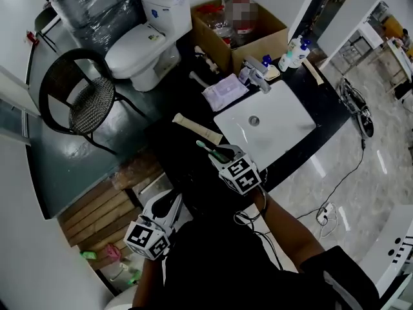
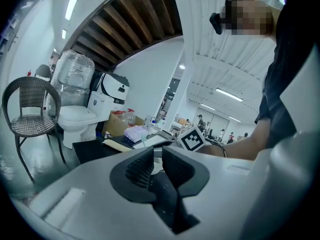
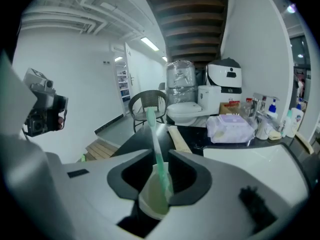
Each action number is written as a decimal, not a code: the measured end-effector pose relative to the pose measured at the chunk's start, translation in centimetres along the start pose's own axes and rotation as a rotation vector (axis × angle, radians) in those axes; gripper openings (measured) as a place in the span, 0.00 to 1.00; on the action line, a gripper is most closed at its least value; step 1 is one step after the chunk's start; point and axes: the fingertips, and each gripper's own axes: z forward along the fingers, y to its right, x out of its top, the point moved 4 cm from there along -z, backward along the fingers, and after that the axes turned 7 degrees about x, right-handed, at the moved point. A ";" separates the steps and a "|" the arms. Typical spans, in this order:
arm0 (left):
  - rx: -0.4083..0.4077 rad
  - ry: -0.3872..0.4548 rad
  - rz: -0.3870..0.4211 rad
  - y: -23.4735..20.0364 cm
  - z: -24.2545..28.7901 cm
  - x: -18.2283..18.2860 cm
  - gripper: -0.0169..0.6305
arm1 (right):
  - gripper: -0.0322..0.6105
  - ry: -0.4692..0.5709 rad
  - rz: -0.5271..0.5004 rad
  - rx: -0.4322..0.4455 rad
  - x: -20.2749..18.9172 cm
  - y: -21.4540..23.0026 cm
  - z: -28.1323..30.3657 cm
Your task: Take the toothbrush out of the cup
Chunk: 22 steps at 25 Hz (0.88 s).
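Observation:
My right gripper [image 1: 221,156] [image 3: 160,153] is shut on a small pale cup [image 3: 151,200] above the black counter [image 1: 181,157]. A green toothbrush [image 3: 154,143] [image 1: 208,148] stands in the cup, its head rising past the jaw tips. In the head view the jaws hide most of the cup. My left gripper [image 1: 172,205] [image 2: 157,155] hangs lower left of the right one, off the counter's near edge. Its jaws leave only a narrow slit and hold nothing. It points toward the right gripper's marker cube [image 2: 192,138].
A white sink basin [image 1: 284,131] with a faucet [image 1: 257,75] lies beyond the right gripper. A wipes pack [image 1: 224,90], a wooden strip [image 1: 197,129] and bottles [image 1: 293,53] sit on the counter. Farther back are a cardboard box [image 1: 271,28], a toilet [image 1: 139,47] and a wicker chair [image 1: 87,102].

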 end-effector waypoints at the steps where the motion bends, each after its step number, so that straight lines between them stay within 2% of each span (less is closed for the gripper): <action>1: -0.001 -0.003 0.001 0.1 0.0 0.0 0.12 | 0.19 -0.010 -0.014 0.000 0.0 -0.1 0.1; 10: 0.000 -0.005 -0.002 0.3 0.0 -0.5 0.12 | 0.19 -0.093 -0.135 -0.042 0.1 -0.8 0.8; 14: 0.004 -0.004 -0.007 0.4 0.0 -0.7 0.12 | 0.18 -0.127 -0.141 -0.057 0.0 -0.6 1.2; 16: 0.012 -0.006 -0.014 0.4 -0.2 -0.8 0.12 | 0.13 -0.130 -0.141 -0.064 0.0 -0.4 1.2; 22: 0.019 -0.005 -0.012 0.4 -0.6 -1.1 0.12 | 0.12 -0.093 -0.126 -0.067 0.1 -0.1 0.4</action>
